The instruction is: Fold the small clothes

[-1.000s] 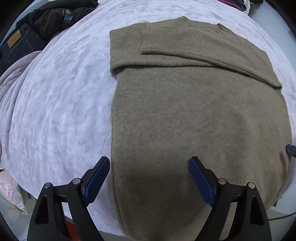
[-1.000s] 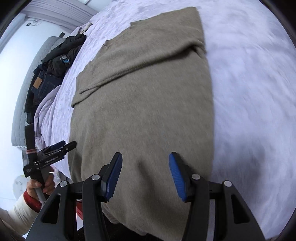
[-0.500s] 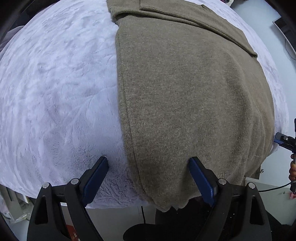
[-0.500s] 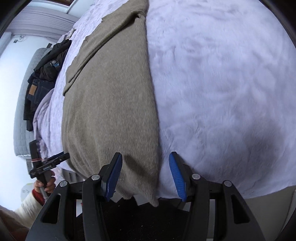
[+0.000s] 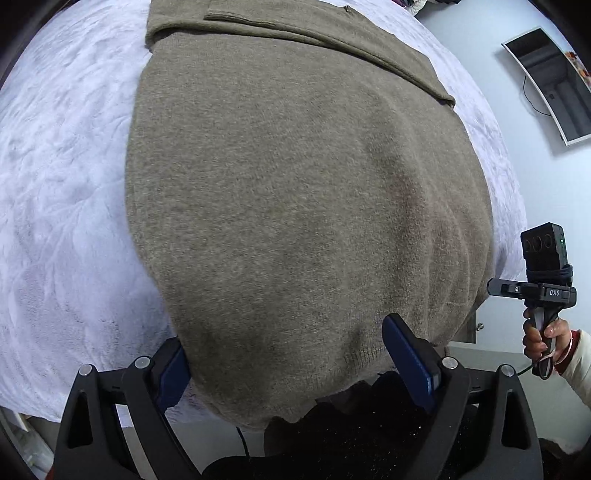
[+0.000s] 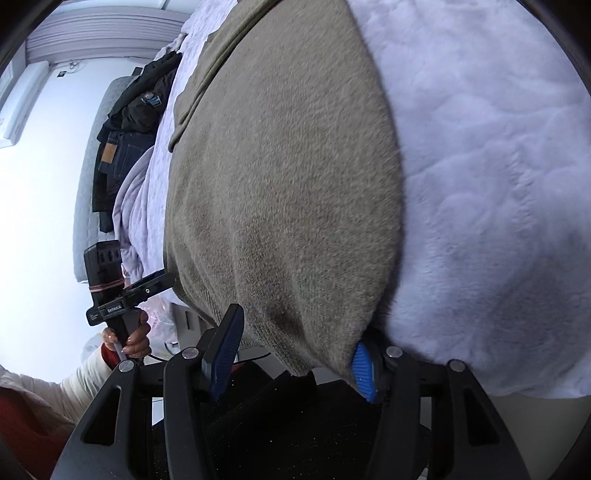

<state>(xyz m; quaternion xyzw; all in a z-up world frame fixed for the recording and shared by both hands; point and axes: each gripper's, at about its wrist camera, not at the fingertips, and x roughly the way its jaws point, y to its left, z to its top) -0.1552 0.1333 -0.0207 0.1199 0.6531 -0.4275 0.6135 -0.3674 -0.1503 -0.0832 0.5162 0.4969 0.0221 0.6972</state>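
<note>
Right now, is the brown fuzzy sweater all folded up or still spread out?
Mostly spread: the brown knit sweater lies flat on the white bedspread, only its sleeves folded across the top.

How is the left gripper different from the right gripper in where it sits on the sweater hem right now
The left gripper straddles the sweater at its left bottom corner; the right gripper straddles the right bottom corner. On the left gripper the hem covers part of the left finger; on the right gripper it covers part of the right finger. Shared: both are open, with blue pads, and neither has clamped the hem yet.
</note>
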